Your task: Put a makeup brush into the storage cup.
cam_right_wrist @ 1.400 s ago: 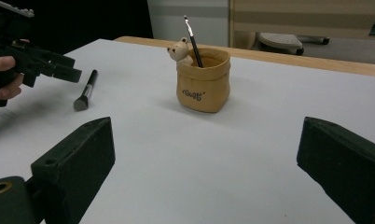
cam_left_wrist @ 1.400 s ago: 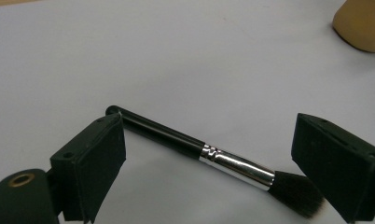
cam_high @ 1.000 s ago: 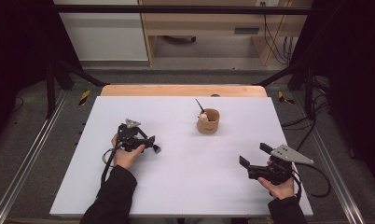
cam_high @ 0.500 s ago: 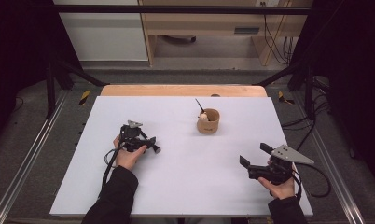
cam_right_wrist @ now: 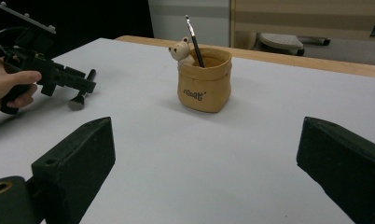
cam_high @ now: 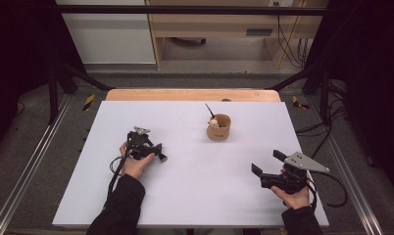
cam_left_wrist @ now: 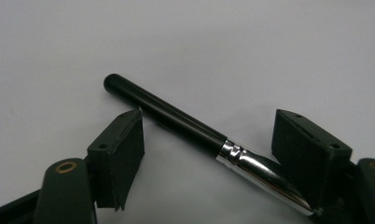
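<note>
A white worktop with a wooden far edge stands in a dim room, dark frame rails to either side and pale wooden furniture beyond. Near its middle sits a tan pot bearing small dark lettering (too blurred to read), with a little bear figure at its rim and a thin brush leaning inside. The left gripper, left of the pot, straddles a makeup brush lying flat on the worktop; its jaws have just been closing, one pad touching the black handle, not yet clamped. The right gripper, near the right edge, stands released and empty.
</note>
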Demonstrator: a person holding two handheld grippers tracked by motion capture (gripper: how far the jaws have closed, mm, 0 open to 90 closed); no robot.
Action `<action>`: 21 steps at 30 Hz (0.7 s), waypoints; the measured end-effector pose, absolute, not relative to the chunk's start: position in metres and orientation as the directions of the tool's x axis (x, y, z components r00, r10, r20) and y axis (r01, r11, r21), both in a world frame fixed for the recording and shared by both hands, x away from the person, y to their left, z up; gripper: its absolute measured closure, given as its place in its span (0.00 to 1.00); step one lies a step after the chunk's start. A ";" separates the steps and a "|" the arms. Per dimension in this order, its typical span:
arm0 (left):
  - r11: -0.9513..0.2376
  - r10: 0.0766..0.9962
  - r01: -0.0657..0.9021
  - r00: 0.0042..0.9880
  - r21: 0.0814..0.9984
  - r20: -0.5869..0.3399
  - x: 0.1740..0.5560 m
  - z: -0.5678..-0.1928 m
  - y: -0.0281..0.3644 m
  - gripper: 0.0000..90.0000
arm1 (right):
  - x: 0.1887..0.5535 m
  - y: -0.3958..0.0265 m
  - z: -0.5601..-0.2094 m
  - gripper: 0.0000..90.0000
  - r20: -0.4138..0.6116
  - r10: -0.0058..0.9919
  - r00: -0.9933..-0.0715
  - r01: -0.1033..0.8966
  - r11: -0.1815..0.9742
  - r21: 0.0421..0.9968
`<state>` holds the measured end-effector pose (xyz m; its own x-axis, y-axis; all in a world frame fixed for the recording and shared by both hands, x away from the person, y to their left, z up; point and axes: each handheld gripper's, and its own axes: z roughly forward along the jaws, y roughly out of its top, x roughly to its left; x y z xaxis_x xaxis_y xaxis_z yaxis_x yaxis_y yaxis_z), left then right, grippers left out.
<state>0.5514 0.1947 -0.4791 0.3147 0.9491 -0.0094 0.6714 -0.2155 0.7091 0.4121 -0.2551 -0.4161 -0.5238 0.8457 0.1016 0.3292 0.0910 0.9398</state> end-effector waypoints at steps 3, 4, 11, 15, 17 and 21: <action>-0.223 0.949 0.672 0.315 0.707 -0.001 0.551 -0.479 0.195 0.31 | 0.412 -0.254 -0.416 0.05 0.108 0.848 -0.519 0.340 0.089 0.936; -0.224 0.949 0.672 0.316 0.706 0.001 0.550 -0.478 0.195 0.32 | 0.412 -0.254 -0.416 0.05 0.105 0.847 -0.521 0.338 0.091 0.937; -0.224 0.948 0.661 0.319 0.716 0.002 0.546 -0.479 0.200 0.41 | 0.412 -0.254 -0.417 0.05 0.101 0.847 -0.522 0.335 0.095 0.938; -0.215 0.947 0.664 0.320 0.716 -0.013 0.545 -0.478 0.203 0.46 | 0.413 -0.254 -0.417 0.05 0.098 0.846 -0.524 0.333 0.098 0.938; -0.219 0.947 0.665 0.322 0.714 -0.009 0.545 -0.477 0.204 0.47 | 0.413 -0.254 -0.417 0.06 0.097 0.846 -0.524 0.333 0.099 0.938; -0.218 0.947 0.671 0.321 0.709 -0.012 0.544 -0.476 0.204 0.50 | 0.413 -0.254 -0.417 0.06 0.096 0.845 -0.526 0.333 0.101 0.937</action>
<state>0.5438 0.2041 -0.4761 0.3210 0.9470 -0.0119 0.6707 -0.2184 0.7088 0.4126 -0.2535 -0.4173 -0.5260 0.8451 0.0957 0.3331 0.1012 0.9374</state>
